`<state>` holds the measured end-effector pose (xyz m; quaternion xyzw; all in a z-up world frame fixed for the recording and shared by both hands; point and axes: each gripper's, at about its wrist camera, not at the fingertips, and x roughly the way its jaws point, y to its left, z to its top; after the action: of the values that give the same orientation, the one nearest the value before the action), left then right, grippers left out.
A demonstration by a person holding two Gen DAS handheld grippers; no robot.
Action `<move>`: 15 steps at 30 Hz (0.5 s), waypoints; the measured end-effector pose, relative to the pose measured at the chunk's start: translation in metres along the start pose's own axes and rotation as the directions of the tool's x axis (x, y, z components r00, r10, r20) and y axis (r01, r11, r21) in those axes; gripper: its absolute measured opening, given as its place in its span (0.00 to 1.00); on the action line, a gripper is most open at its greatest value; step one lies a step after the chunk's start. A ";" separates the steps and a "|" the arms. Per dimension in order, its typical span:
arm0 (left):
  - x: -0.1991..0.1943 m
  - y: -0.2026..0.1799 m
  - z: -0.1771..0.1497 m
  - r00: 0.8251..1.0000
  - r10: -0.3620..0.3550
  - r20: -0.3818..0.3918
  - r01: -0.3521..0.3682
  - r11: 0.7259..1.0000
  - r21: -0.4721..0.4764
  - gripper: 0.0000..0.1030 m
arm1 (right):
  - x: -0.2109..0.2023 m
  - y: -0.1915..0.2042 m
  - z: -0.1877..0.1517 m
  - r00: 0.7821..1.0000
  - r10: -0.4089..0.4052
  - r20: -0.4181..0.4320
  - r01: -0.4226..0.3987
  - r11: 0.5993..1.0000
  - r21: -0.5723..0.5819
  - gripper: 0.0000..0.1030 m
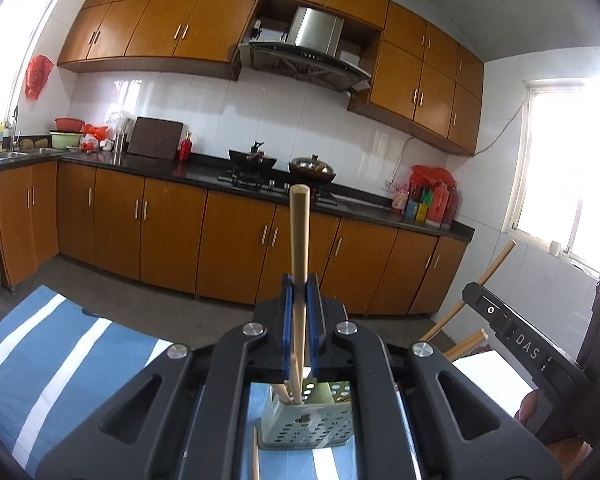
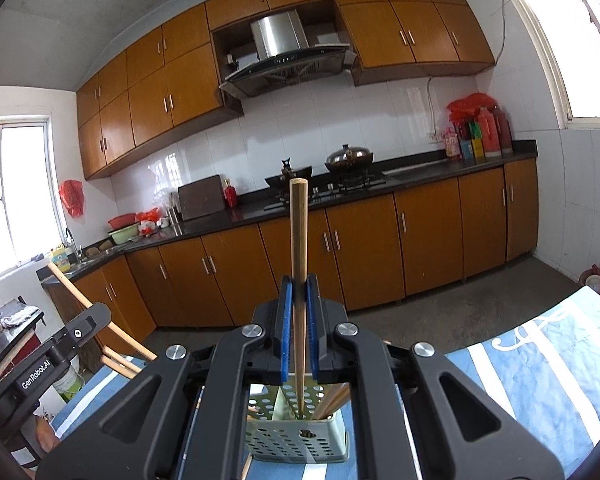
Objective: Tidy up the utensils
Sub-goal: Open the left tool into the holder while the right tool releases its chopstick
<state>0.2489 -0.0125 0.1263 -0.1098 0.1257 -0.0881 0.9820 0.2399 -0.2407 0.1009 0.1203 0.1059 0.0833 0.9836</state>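
Striped cloth (image 1: 60, 344), perforated holder (image 2: 296, 436) half hidden, chopstick (image 2: 299, 248) tips unseen

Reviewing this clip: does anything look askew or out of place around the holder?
One chopstick lies loose on the striped cloth beside the green holder rather than inside it. Otherwise nothing odd: each gripper holds a chopstick upright above the holder.

"GenRobot.AI" on left tool (image 2: 44, 364)

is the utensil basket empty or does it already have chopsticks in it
Not empty. The perforated green basket already holds several wooden chopsticks leaning in its right compartment.
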 end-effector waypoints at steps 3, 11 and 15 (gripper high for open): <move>0.007 0.002 -0.004 1.000 0.003 -0.025 -0.003 1.000 -0.002 0.08 | 0.004 -0.003 -0.004 1.000 0.001 -0.028 0.000 1.000 0.011 0.08; 0.004 0.009 -0.006 0.999 0.009 -0.044 -0.010 1.000 -0.018 0.11 | -0.002 -0.001 0.000 0.999 -0.004 -0.045 0.004 1.000 0.010 0.20; -0.008 0.010 -0.001 0.999 0.010 -0.031 -0.011 1.000 -0.022 0.14 | -0.016 -0.004 0.008 1.000 -0.019 -0.017 0.020 1.000 0.011 0.32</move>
<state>0.2423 -0.0017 0.1246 -0.1186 0.1422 -0.0831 0.9792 0.2265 -0.2494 0.1101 0.1242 0.1157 0.0740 0.9827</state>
